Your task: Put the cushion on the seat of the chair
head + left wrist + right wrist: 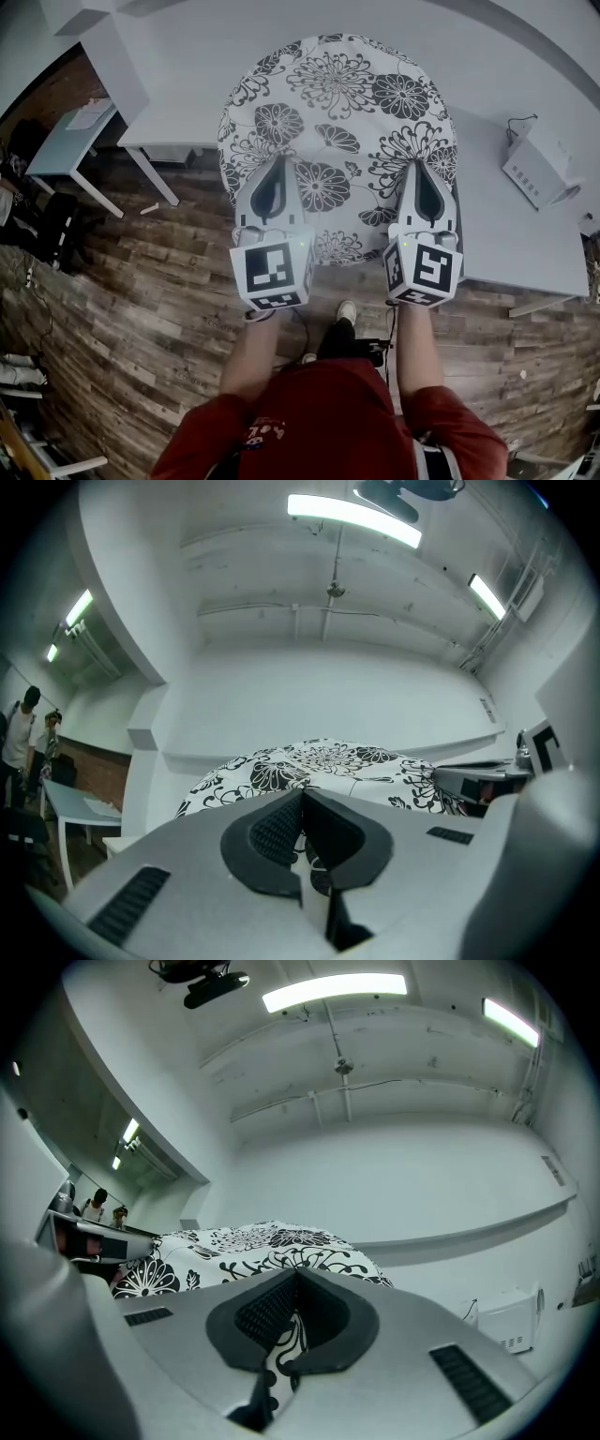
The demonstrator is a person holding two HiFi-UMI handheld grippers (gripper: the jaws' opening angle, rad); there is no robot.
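Note:
A round white cushion with black flower prints hangs in the air in front of me, held by its near edge. My left gripper is shut on the cushion's near left edge. My right gripper is shut on its near right edge. In the left gripper view the cushion spreads beyond the closed jaws, and fabric is pinched between the pads. The right gripper view shows the cushion the same way, fabric caught between its pads. No chair is in sight.
A white table with a small white box stands at the right. Another white table and a light blue table stand at the left. Wood floor lies below. Two people stand far left.

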